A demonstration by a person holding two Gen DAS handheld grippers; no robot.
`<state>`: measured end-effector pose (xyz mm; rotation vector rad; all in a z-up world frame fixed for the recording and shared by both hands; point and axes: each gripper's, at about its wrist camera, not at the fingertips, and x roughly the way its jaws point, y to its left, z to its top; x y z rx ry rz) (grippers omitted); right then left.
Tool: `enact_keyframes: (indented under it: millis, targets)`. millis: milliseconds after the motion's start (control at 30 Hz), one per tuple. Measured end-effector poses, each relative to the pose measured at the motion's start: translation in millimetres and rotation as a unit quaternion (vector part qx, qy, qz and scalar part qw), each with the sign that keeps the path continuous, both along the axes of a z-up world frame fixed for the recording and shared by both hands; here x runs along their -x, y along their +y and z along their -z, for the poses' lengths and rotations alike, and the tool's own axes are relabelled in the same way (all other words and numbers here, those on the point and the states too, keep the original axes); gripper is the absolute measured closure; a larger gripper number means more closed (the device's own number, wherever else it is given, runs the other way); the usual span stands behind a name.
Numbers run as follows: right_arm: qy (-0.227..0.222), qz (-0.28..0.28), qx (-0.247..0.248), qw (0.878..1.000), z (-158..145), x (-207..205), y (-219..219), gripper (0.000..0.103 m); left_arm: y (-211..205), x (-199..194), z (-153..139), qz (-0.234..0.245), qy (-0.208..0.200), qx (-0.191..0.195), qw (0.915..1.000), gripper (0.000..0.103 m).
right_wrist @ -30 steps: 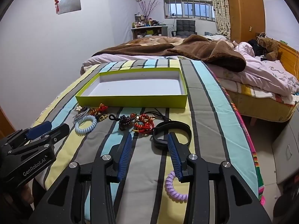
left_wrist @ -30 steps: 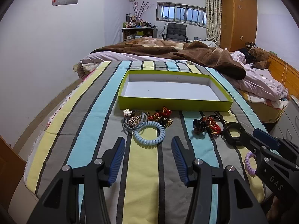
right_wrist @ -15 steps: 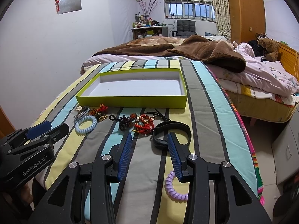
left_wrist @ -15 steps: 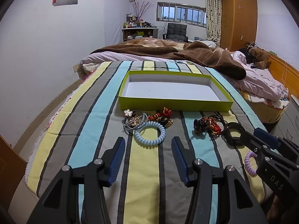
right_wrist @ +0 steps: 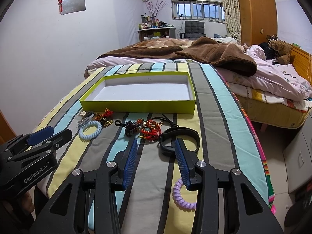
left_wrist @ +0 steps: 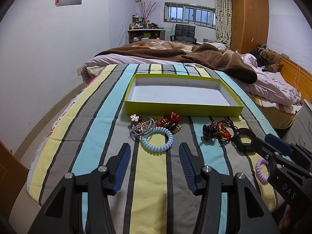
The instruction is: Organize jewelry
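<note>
An empty lime-green tray (left_wrist: 183, 109) (right_wrist: 136, 105) lies on the striped cloth. In front of it lie a light blue coil hair tie (left_wrist: 157, 138) (right_wrist: 90, 129), a flower clip with hair ties (left_wrist: 139, 124), red-gold beads (left_wrist: 169, 121), a dark bead and red cord cluster (left_wrist: 215, 131) (right_wrist: 145, 129), a black band (left_wrist: 243, 139) (right_wrist: 179, 138) and a purple coil tie (left_wrist: 261, 168) (right_wrist: 182, 196). My left gripper (left_wrist: 153, 160) is open and empty just short of the blue coil. My right gripper (right_wrist: 156, 159) is open and empty at the black band.
The striped cloth covers a table (left_wrist: 64, 132) beside a bed with a brown blanket (left_wrist: 195, 56) and a teddy bear (left_wrist: 271, 59). A white wall stands to the left. A grey cabinet (right_wrist: 298, 156) stands to the right. A wardrobe (left_wrist: 249, 17) and desk stand behind.
</note>
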<state>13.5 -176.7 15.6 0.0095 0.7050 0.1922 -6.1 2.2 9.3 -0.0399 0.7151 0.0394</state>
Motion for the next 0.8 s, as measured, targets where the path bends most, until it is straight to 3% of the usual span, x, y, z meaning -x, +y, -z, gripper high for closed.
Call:
enact_keyframes:
  millis: [800]
  targets:
    - [-0.003, -0.002, 0.0, 1.0, -1.8, 1.2, 0.4, 0.062, 3.5, 0.9, -2.7, -0.002, -0.001, 0.0, 1.0, 0.05]
